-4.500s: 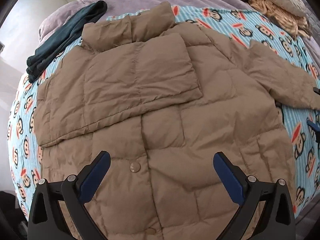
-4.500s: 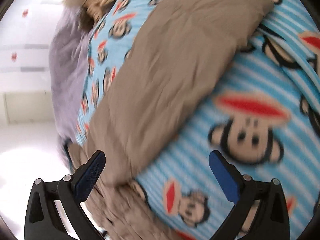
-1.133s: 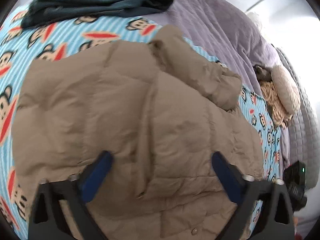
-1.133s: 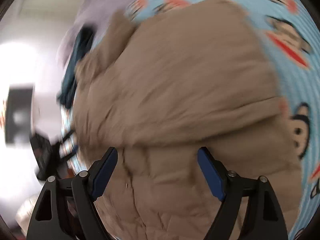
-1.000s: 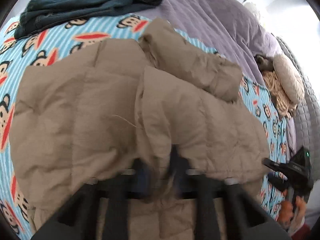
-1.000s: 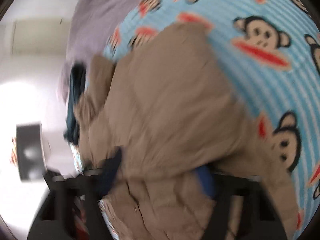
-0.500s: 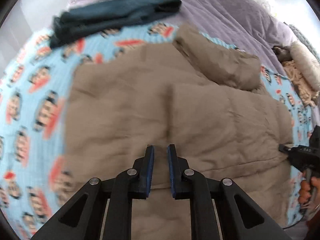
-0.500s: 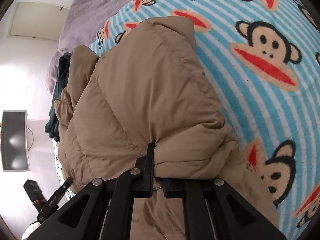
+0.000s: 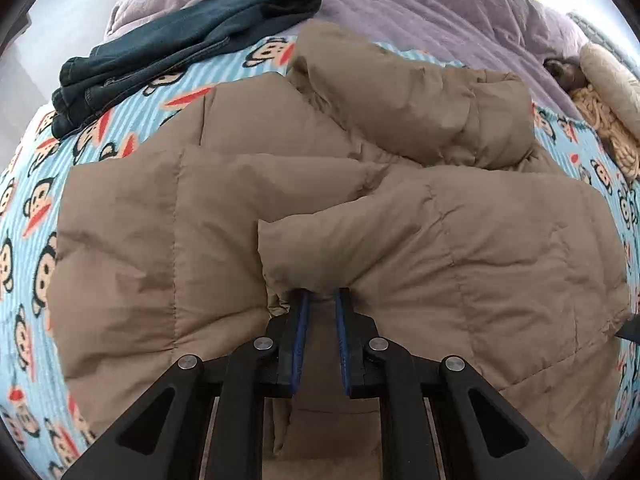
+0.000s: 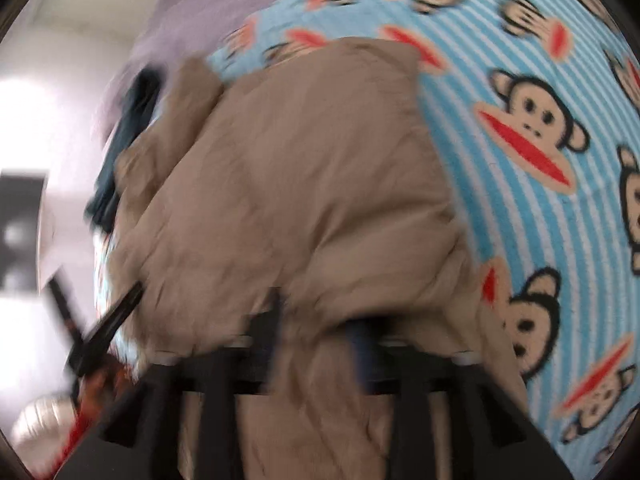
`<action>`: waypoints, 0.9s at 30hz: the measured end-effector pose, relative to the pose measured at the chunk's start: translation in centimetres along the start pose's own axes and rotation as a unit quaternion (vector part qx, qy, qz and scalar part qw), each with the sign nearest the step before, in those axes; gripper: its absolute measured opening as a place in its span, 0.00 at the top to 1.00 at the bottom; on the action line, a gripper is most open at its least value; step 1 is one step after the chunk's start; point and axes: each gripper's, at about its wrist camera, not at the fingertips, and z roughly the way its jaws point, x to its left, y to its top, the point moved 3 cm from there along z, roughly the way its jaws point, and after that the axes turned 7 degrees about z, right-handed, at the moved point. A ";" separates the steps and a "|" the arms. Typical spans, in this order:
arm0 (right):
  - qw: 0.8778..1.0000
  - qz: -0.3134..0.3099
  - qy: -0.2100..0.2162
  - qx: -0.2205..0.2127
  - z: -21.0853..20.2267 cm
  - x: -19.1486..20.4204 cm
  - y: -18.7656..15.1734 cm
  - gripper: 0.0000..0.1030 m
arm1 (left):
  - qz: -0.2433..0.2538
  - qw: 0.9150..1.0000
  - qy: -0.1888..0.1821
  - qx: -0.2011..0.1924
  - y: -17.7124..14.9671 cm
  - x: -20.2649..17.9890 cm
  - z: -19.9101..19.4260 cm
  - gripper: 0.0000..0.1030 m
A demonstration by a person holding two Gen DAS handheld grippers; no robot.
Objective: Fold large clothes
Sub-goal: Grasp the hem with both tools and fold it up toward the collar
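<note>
A tan puffer jacket [image 9: 400, 240] lies partly folded on a monkey-print blanket [image 9: 36, 208]. My left gripper [image 9: 322, 296] is shut on a puffy fold at the jacket's near edge, and tan fabric shows between its blue pads. The right wrist view is blurred. There the jacket [image 10: 300, 180] bulges over my right gripper [image 10: 318, 320], whose jaws are opening, fabric still lying between them. A black tool [image 10: 104, 328] at the lower left looks like the other gripper.
Folded dark blue jeans [image 9: 180, 40] lie at the blanket's far left. A purple duvet [image 9: 420, 8] covers the bed behind them. A beige knit heap and cushion [image 9: 608, 92] sit far right. Bare blanket [image 10: 520, 200] stretches right of the jacket.
The left jaws, wide a second ago, closed on the jacket's fold and stay shut on it. The right jaws, pinched on the jacket's edge half a second ago, have parted.
</note>
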 end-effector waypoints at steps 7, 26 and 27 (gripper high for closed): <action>0.993 0.046 0.071 -0.085 -4.8 -2.2 5.3 0.41 | 0.011 1.000 -0.001 0.007 0.0 0.3 0.0 0.84; 0.986 -0.022 -0.141 -0.087 0.9 -5.5 5.9 1.00 | 0.000 1.000 -0.010 0.001 0.3 0.4 -0.3 0.84; 0.984 -0.021 -0.150 -0.092 0.3 -5.6 5.5 1.00 | -0.001 1.000 -0.008 0.001 0.4 0.4 -0.6 0.84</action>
